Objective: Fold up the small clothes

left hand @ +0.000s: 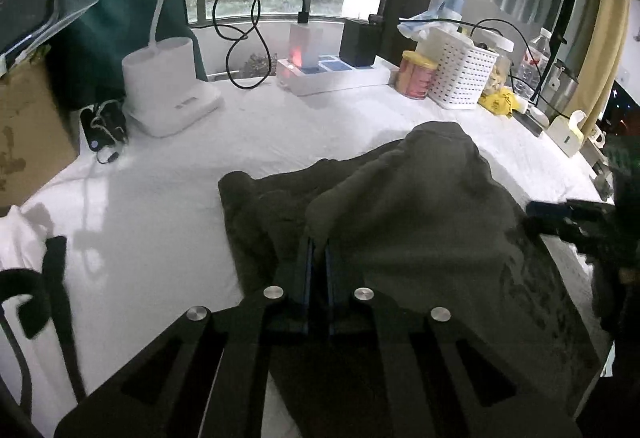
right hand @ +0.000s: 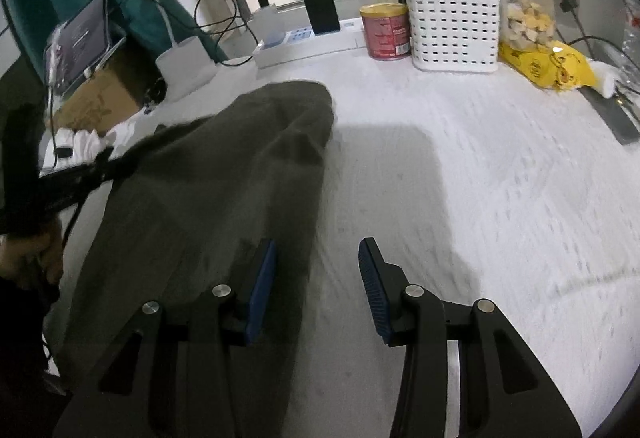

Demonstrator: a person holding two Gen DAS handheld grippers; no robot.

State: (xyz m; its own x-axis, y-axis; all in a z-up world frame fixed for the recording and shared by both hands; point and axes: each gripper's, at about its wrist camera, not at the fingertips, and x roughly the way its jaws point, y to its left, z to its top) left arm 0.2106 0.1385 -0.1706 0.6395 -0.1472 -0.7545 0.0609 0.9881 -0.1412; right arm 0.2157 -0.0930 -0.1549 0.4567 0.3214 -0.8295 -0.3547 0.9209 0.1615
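Observation:
A dark olive garment (left hand: 420,206) lies rumpled on the white-covered table (left hand: 160,198). My left gripper (left hand: 318,244) is shut on a raised fold at the garment's near left part, with the blue pads pressed together over the cloth. The right wrist view shows the same garment (right hand: 208,178) running from near to far on the left, and the left gripper (right hand: 92,170) at its left edge. My right gripper (right hand: 316,250) is open over the garment's right edge. One of its fingers is above the cloth, the other above the white sheet, and nothing is between them.
Along the far edge stand a white lamp base (left hand: 168,86), a power strip with plugs and cables (left hand: 332,74), a red can (left hand: 416,76), a white basket (left hand: 460,74) and a yellow bag (right hand: 548,66). A cardboard box (left hand: 28,126) and white cloth (left hand: 20,238) sit at the left.

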